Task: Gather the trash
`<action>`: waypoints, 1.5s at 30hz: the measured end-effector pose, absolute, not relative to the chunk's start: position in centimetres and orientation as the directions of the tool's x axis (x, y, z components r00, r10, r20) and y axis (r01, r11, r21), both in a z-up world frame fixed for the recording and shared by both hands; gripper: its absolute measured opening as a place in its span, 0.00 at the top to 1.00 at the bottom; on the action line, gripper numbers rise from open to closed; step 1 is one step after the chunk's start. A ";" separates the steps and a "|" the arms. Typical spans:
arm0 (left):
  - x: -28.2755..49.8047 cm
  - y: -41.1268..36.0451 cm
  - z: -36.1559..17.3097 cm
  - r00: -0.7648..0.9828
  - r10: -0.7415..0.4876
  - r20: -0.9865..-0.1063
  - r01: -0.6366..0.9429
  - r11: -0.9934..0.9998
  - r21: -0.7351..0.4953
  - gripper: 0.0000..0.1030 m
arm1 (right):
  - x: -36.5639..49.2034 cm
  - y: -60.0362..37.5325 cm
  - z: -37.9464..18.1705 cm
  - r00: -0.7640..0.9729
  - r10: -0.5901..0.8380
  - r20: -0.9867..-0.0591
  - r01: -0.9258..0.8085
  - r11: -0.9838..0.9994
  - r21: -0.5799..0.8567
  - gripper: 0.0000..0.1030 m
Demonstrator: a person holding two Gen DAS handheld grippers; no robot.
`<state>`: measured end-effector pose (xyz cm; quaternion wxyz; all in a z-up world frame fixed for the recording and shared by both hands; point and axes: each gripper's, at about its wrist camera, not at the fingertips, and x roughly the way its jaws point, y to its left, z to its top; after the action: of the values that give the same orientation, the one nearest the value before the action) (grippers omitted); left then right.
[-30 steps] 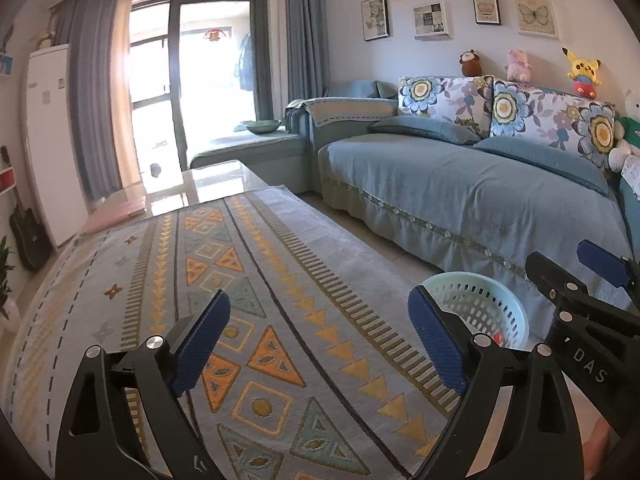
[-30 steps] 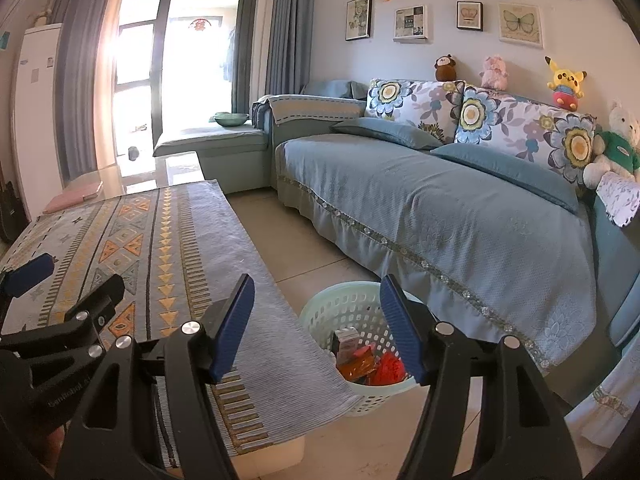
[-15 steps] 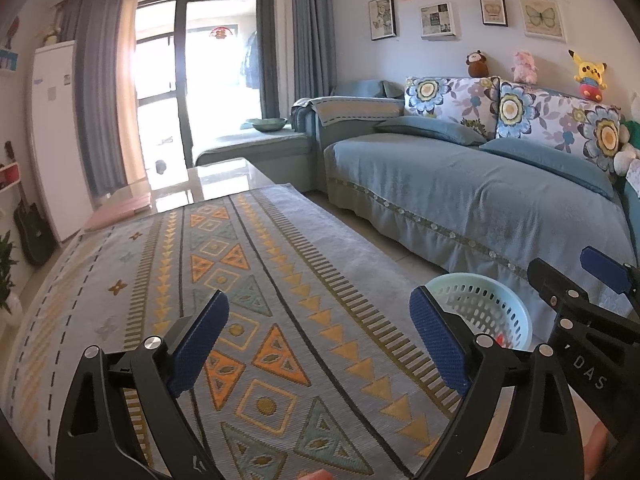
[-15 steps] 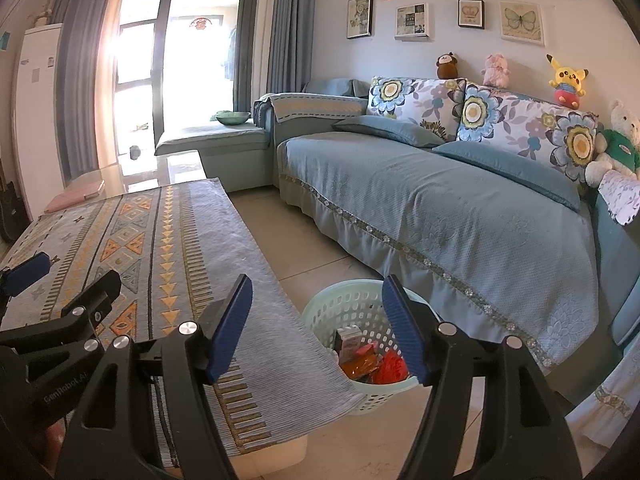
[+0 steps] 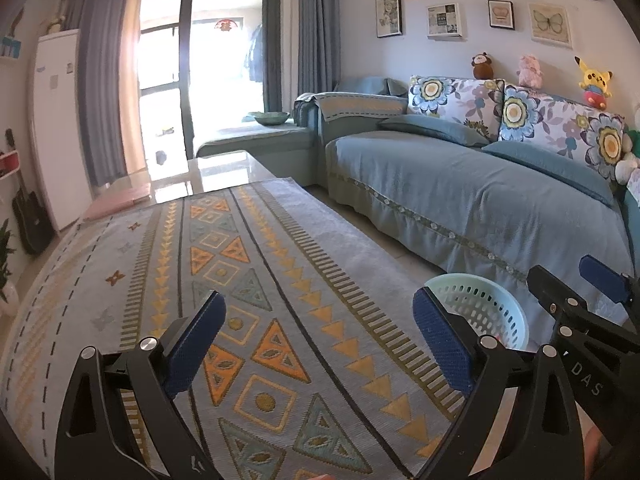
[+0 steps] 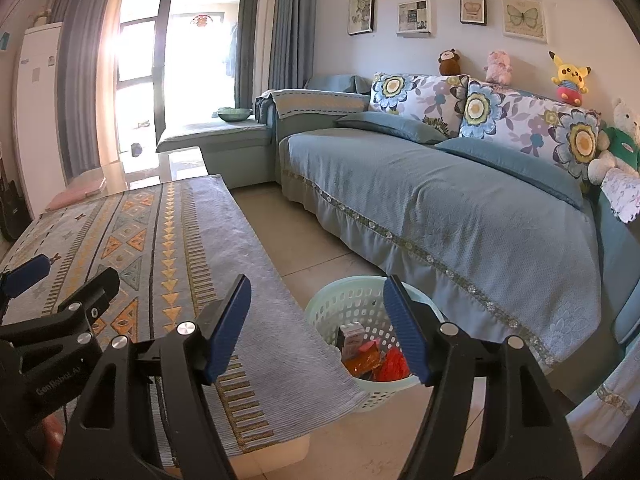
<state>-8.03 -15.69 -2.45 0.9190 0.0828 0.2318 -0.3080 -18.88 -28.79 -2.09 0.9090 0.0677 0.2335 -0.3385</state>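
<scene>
Strong daylight pours through the glass door [image 5: 208,76] at the far left, blowing the panes out to white and casting a warm flare over the curtain [image 6: 86,80] beside them. It glares off the bare tabletop [image 5: 208,176]. Both views are sharp, bright, bent by fisheye, with dark vignetted corners.

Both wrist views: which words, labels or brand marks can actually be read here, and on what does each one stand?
"DAS": on the right gripper body, cut off at the frame edge.
"GenRobot.AI", faint: on the left gripper body.
Wall pictures, packets in the basket and stickers on the white cabinet: too small or blurred to read.
</scene>
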 end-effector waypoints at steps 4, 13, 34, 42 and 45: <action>-8.3 -15.8 -2.4 0.704 -0.527 -0.476 0.607 0.794 0.017 0.11 | -18.9 -28.8 -2.1 0.662 -0.584 -0.470 0.647 0.762 -0.035 0.37; -8.3 -15.8 -2.1 0.709 -0.534 -0.461 0.609 0.793 0.018 0.11 | -18.9 -28.8 -2.1 0.668 -0.572 -0.476 0.639 0.769 -0.026 0.37; -8.7 -16.0 -1.9 0.716 -0.524 -0.460 0.604 0.796 0.034 0.11 | -18.8 -29.1 -2.7 0.670 -0.560 -0.487 0.634 0.773 -0.017 0.37; -8.4 -16.1 -2.2 0.686 -0.543 -0.484 0.627 0.779 0.017 0.07 | -18.7 -29.4 -2.9 0.665 -0.559 -0.495 0.638 0.770 -0.012 0.37; -7.6 -16.0 -2.5 0.649 -0.556 -0.519 0.642 0.766 -0.018 0.07 | -18.7 -29.6 -2.9 0.664 -0.557 -0.499 0.639 0.769 -0.009 0.37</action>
<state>-7.56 -16.05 -2.51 0.9041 0.0842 0.2563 -0.3314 -18.66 -29.58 -2.92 0.9082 0.0839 0.2446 -0.3292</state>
